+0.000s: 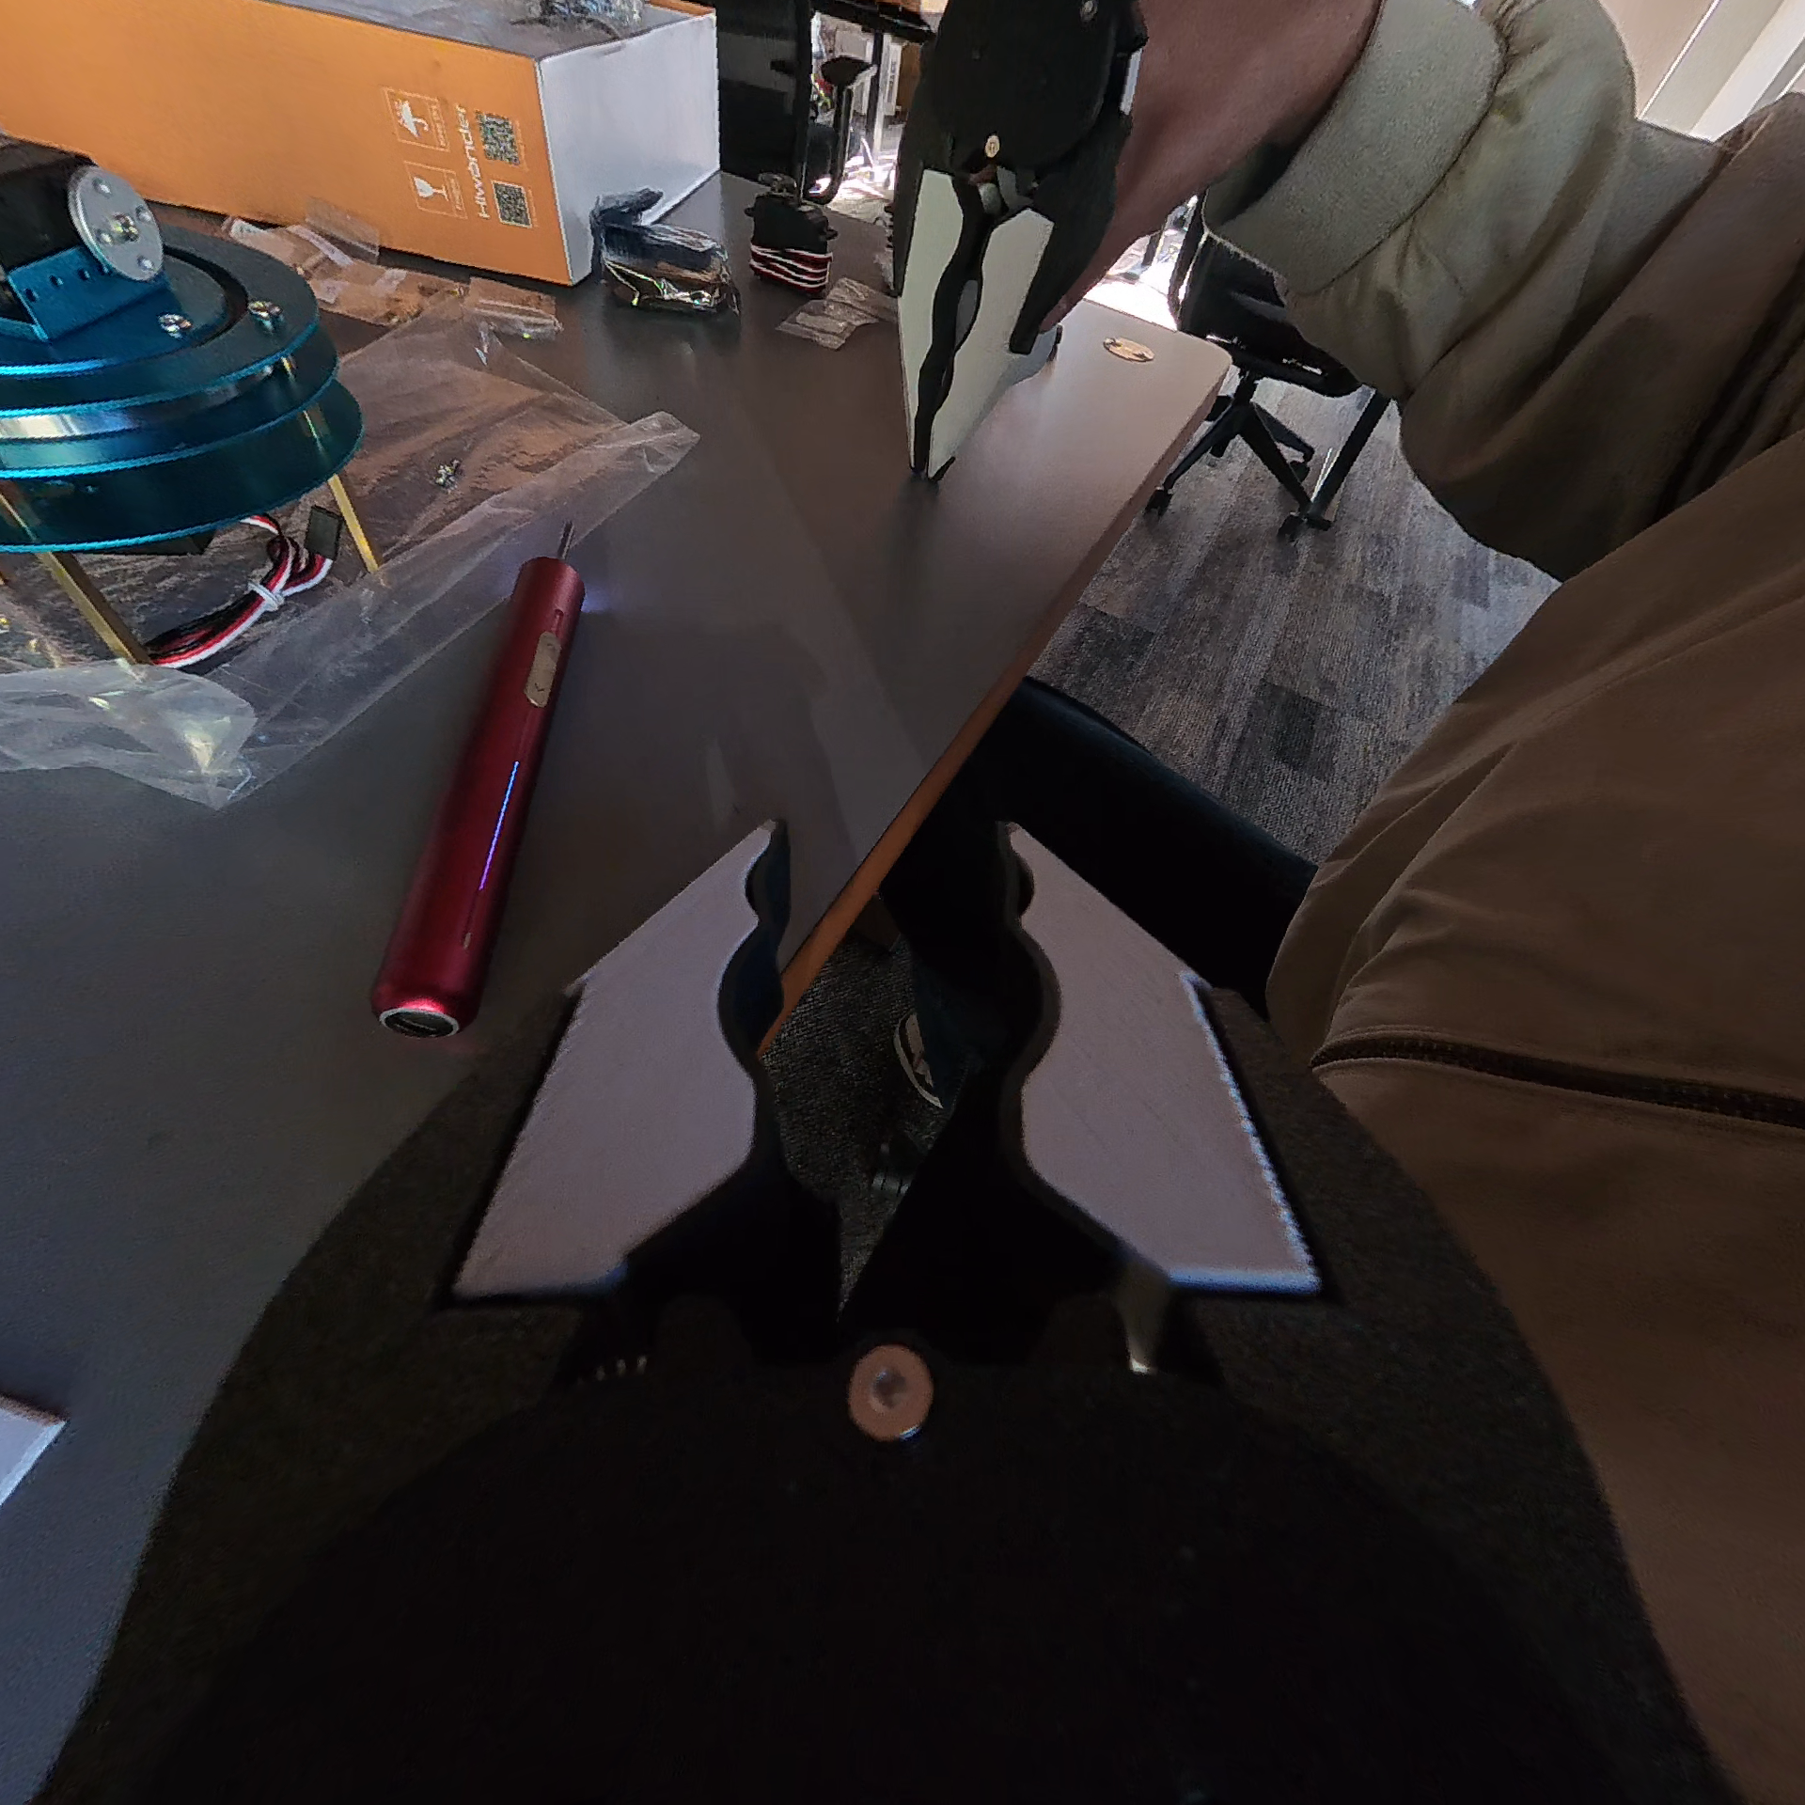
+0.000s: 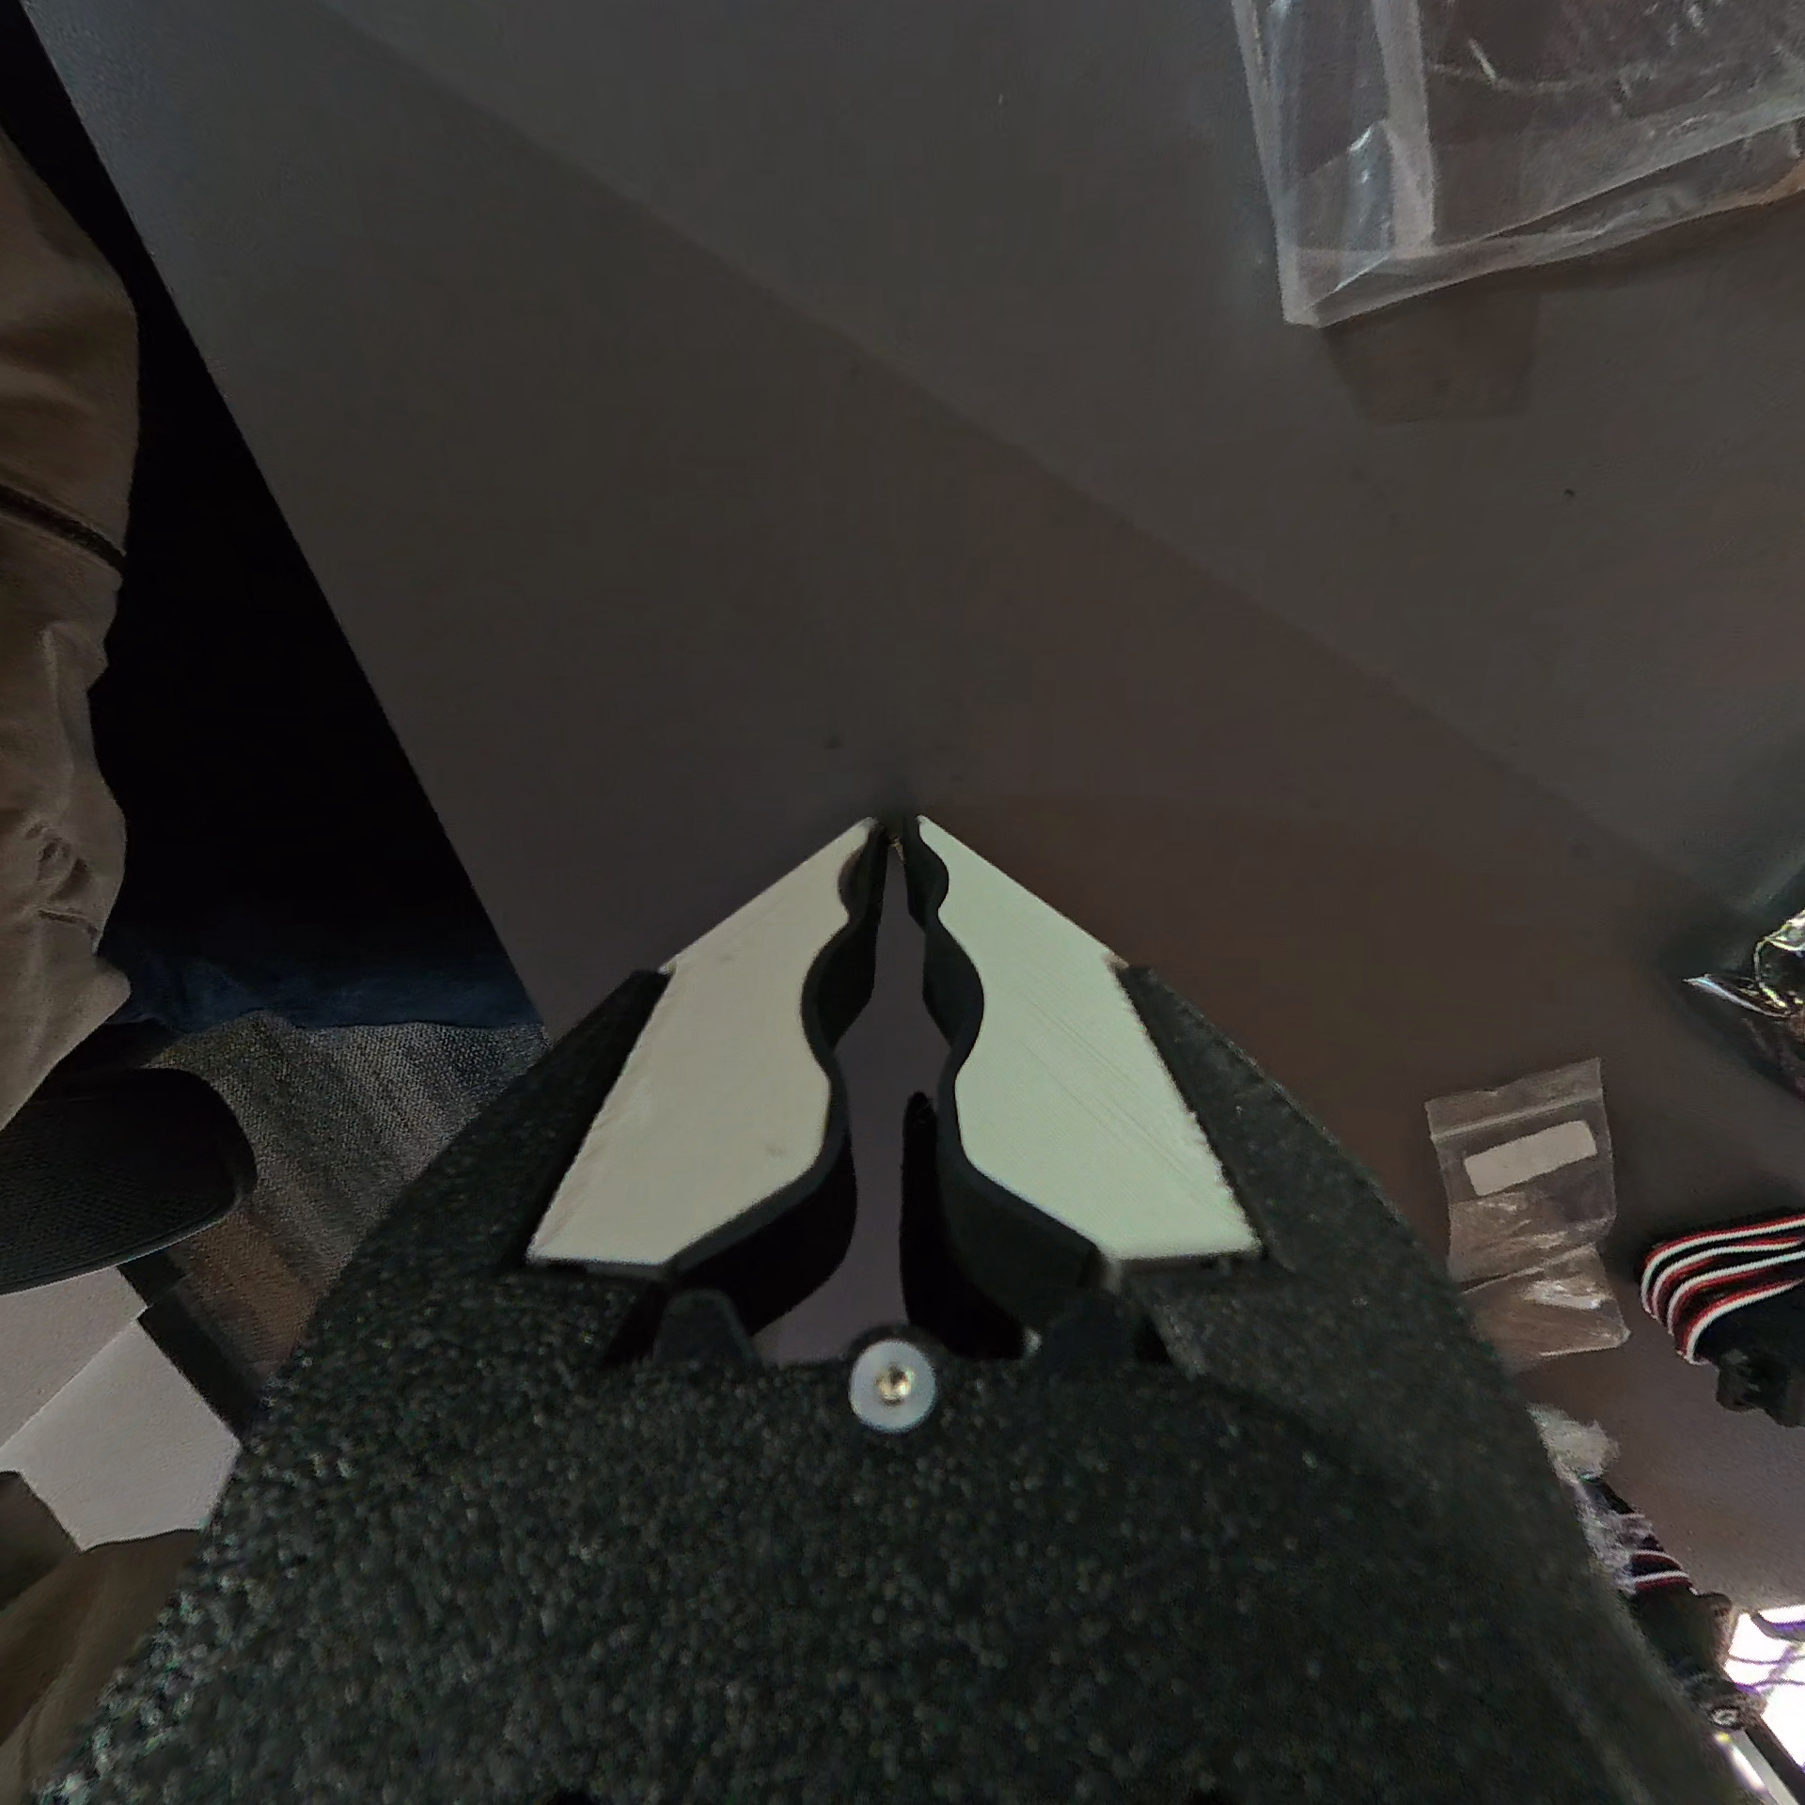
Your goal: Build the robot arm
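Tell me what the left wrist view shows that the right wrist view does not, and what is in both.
Only the left wrist view shows the red pen-shaped tool lying on the table, the orange box, the blue round stand, an office chair and the open left tongs at the table edge.

Only the right wrist view shows the small plastic bag and, close up, the right tongs shut with their tips on the table.

Both show the grey table and the right tongs.

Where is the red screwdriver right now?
In the left wrist view, the red screwdriver lies on the table, left of the left gripper, beside the plastic bag.
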A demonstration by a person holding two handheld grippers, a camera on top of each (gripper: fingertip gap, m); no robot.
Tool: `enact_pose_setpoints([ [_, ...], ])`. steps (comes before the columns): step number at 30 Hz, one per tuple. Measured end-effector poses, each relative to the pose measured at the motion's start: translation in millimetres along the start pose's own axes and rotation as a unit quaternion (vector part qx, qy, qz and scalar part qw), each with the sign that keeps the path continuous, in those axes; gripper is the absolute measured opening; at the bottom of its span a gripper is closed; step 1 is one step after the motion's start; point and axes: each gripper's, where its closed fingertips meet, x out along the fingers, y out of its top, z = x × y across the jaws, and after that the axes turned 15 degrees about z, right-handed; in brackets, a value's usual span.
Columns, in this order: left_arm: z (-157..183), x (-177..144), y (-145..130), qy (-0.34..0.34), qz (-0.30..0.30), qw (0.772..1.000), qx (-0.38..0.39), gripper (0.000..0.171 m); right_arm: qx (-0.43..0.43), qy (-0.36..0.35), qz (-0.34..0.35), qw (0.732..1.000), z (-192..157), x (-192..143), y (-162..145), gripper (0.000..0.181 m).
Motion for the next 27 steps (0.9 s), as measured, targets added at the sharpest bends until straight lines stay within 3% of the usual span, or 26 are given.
enact_pose_setpoints([
  [4, -2, 2, -3, 0.004, 0.0, 1.0, -0.004, 0.04, 0.005, -0.011, 0.037, 0.999, 11, -6, 6, 0.0],
  [8, -4, 5, -2, 0.007, 0.006, 1.0, -0.012, 0.04, 0.045, 0.013, 0.167, 0.985, 12, -23, 40, 0.0],
  [12, -6, 7, -2, 0.013, 0.009, 1.0, -0.014, 0.04, 0.072, 0.04, 0.234, 0.969, 6, -29, 49, 0.0],
  [17, -9, 29, 18, 0.018, 0.047, 0.998, -0.024, 0.039, 0.127, 0.145, 0.414, 0.89, -20, -51, 106, 0.0],
  [20, -13, 53, 38, 0.031, 0.068, 0.997, 0.012, 0.038, 0.144, 0.198, 0.502, 0.829, -28, -64, 143, 0.0],
  [24, -30, 85, 60, 0.063, 0.09, 0.991, 0.082, 0.033, 0.151, 0.274, 0.574, 0.756, -39, -76, 180, 0.0],
  [27, -37, 102, 78, 0.078, 0.116, 0.981, 0.133, 0.033, 0.156, 0.318, 0.586, 0.729, -48, -73, 197, 0.0],
])
